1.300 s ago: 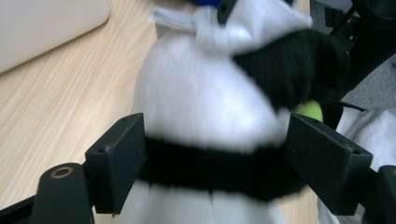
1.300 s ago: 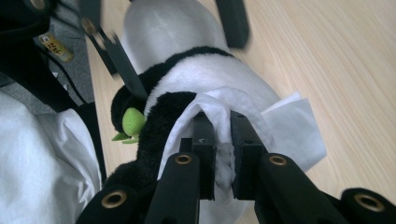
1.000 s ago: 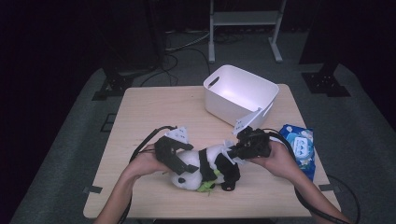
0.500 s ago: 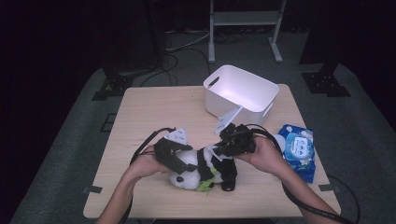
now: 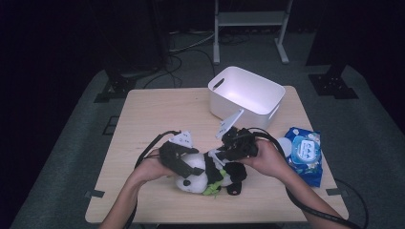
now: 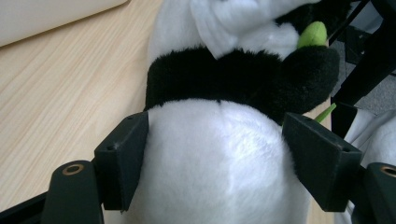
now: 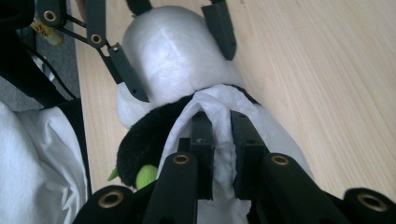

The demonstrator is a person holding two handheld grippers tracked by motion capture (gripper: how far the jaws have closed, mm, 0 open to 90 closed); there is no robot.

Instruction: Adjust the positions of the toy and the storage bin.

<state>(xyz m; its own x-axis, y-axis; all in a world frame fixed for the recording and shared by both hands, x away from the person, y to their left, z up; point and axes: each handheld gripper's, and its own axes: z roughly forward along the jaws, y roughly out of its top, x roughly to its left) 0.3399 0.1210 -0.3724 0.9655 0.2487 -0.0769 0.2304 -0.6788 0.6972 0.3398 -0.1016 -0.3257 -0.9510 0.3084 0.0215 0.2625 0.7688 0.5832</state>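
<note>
Toy panda (image 5: 203, 171) lies on its side near the table's (image 5: 157, 114) front edge. Left gripper (image 6: 219, 158) clamps its white head – jaws just closed in, pads pressed into the fur. Right gripper (image 7: 219, 135) pinches a white wipe (image 7: 219, 105) against the panda's body, jaws almost together. Behind – wipes pack (image 5: 305, 152), then white bin (image 5: 246, 93).

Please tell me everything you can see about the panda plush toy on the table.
The black-and-white plush panda toy lies on its side near the front of the light wooden table. It has soft fur, a white head, black limbs and small green parts. The left gripper clamps its head; the right gripper pinches a white wipe against its body.
</note>
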